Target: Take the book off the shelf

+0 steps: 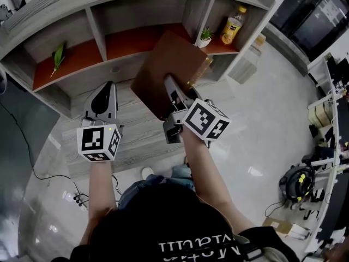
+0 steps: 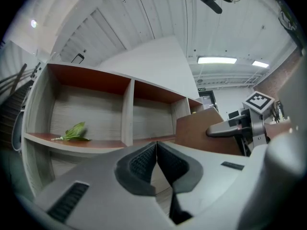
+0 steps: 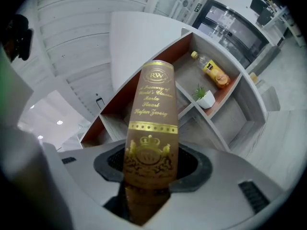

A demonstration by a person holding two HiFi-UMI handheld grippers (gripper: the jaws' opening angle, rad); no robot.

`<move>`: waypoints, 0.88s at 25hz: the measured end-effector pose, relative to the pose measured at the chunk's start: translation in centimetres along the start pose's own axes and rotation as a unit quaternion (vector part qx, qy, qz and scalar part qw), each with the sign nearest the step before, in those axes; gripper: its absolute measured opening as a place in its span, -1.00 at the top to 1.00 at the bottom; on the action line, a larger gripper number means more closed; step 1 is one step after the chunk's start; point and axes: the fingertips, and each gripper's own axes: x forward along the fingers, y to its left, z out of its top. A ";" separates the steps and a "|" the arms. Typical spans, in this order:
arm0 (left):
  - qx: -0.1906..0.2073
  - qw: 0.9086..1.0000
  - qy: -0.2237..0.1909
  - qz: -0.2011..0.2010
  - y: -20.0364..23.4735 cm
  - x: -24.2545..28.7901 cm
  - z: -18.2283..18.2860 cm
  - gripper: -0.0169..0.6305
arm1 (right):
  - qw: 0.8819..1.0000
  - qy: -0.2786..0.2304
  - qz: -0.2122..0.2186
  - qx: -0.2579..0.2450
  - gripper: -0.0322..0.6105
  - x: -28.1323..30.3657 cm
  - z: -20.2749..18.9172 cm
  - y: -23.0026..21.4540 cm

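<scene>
A brown hardback book (image 1: pixel 161 70) with gold lettering on its spine (image 3: pixel 152 114) is out in front of the grey shelf (image 1: pixel 136 7), tilted. My right gripper (image 1: pixel 175 91) is shut on the book near its lower end, with the spine between the jaws (image 3: pixel 151 164). In the left gripper view the book (image 2: pixel 204 128) and the right gripper (image 2: pixel 228 127) show at the right. My left gripper (image 1: pixel 105 96) hangs to the left of the book, pointing at the shelf. Its pads (image 2: pixel 144 162) are pressed together with nothing between them.
The shelf has red-brown boards. A green leaf (image 1: pixel 58 53) lies in the left compartment, and a small potted plant (image 1: pixel 205 36) and a yellow bottle (image 1: pixel 233 25) stand in the right one. Cables (image 1: pixel 79 198) trail on the floor at left; equipment (image 1: pixel 299 182) stands at right.
</scene>
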 end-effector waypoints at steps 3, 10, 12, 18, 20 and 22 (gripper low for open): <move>-0.003 1.000 0.000 -0.003 -0.4 0.4 -0.1 0.91 | 0.999 0.006 -0.016 -0.028 0.17 -0.4 0.0 -0.6; -0.009 1.000 0.003 -0.011 -1.4 1.2 -0.4 0.91 | 0.993 0.027 -0.045 -0.103 0.17 -1.1 0.0 -1.3; -0.010 1.000 0.004 -0.013 -1.8 1.4 -0.5 0.91 | 0.990 0.032 -0.054 -0.127 0.17 -1.4 -0.1 -1.6; -0.009 1.000 0.004 -0.022 -2.9 2.0 -0.4 0.91 | 0.977 0.035 -0.076 -0.196 0.17 -2.1 0.1 -2.0; -0.009 1.000 0.005 -0.025 -3.4 2.1 -0.4 0.91 | 0.972 0.032 -0.087 -0.218 0.17 -2.5 0.4 -2.2; -0.008 1.000 0.006 -0.029 -3.9 2.3 -0.4 0.91 | 0.965 0.032 -0.100 -0.239 0.18 -2.9 0.7 -2.5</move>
